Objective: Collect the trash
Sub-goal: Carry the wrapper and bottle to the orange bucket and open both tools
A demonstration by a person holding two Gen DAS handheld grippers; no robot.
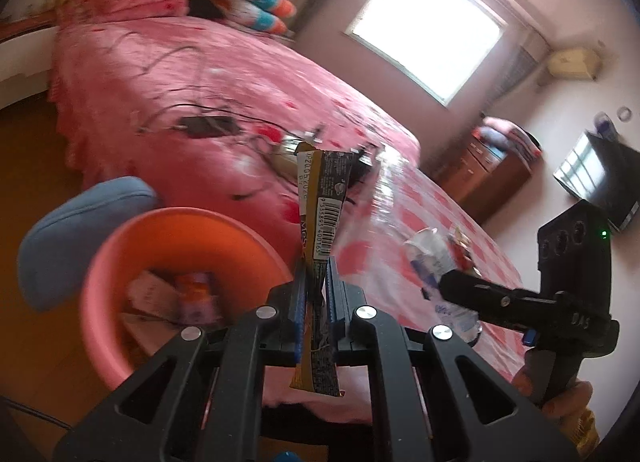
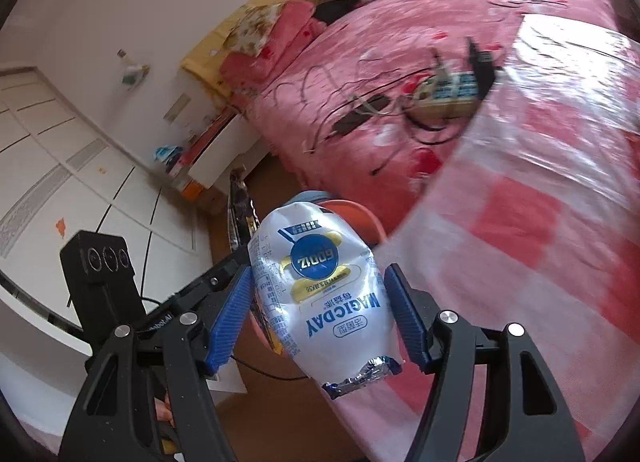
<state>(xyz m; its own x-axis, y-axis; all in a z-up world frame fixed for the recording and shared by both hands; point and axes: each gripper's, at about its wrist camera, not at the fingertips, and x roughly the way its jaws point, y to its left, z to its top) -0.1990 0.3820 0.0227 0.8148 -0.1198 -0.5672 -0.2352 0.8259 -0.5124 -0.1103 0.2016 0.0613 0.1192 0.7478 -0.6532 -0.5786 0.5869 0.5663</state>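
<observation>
My left gripper (image 1: 316, 274) is shut on a long black and gold wrapper (image 1: 322, 201) that stands upright between its pads, just right of a pink basin (image 1: 104, 286) on the floor. The basin holds a few pieces of trash (image 1: 192, 296). My right gripper (image 2: 318, 294) is shut on a white and blue MAGICDAY pouch (image 2: 320, 294), held in the air over the bed's edge. The right gripper with its pouch (image 1: 430, 258) also shows in the left wrist view, and the left gripper with the wrapper (image 2: 238, 213) shows in the right wrist view. The basin's rim (image 2: 352, 209) peeks out behind the pouch.
A pink bed (image 1: 200, 73) carries cables, a black adapter (image 1: 208, 126) and a power strip (image 2: 448, 95). A checked plastic sheet (image 2: 540, 189) covers the near end. A blue cushion (image 1: 76, 229) lies by the basin. A wooden dresser (image 1: 492, 169) and a TV (image 1: 600, 177) stand beyond.
</observation>
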